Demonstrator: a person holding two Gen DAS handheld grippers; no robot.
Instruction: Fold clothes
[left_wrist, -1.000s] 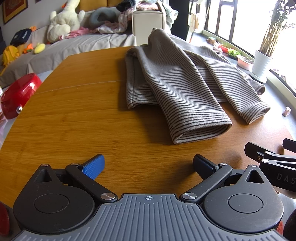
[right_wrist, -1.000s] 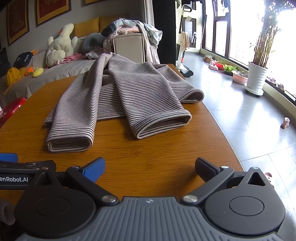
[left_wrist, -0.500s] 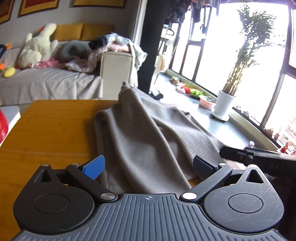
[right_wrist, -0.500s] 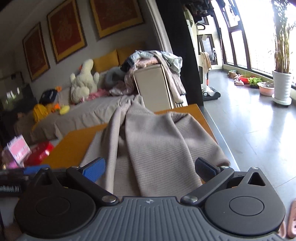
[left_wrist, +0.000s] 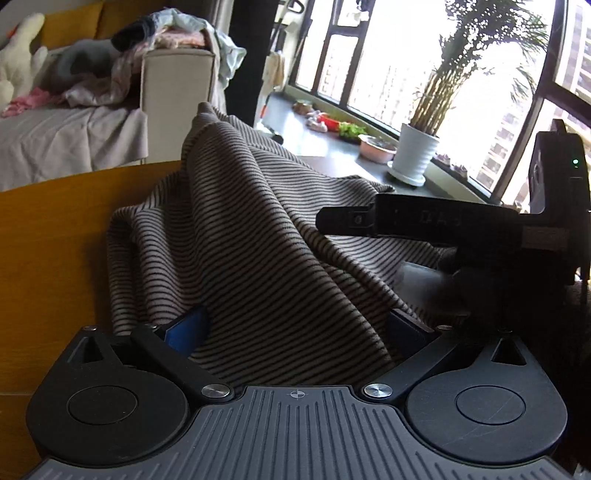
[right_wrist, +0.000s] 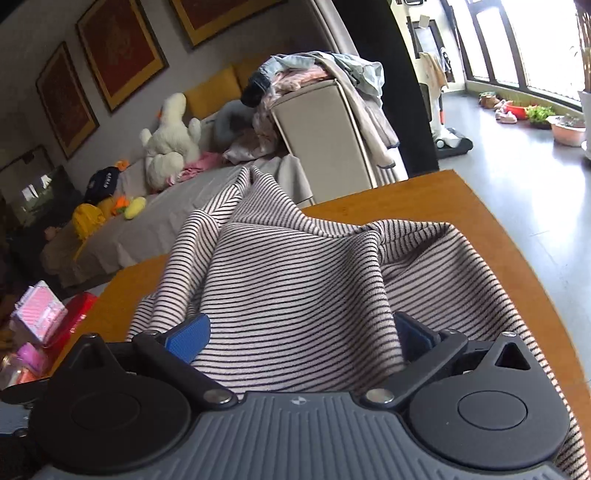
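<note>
A grey striped garment lies bunched on the wooden table. My left gripper is open, and the cloth's near end fills the gap between its blue pad and its dark pad. In the right wrist view the same garment rises in folds over the table. My right gripper is also open, with a near end of the cloth lying between its fingers. The right gripper's body shows side-on at the right of the left wrist view, just above the fabric.
Behind the table stand a grey sofa with a plush toy and a beige armchair piled with clothes. A potted plant stands by the window. A red case and a pink box sit off the table's left edge.
Both grippers have moved forward and down from the bare table edge onto the garment's near ends. Cloth now lies between each pair of fingers, whose spread looks the same.
</note>
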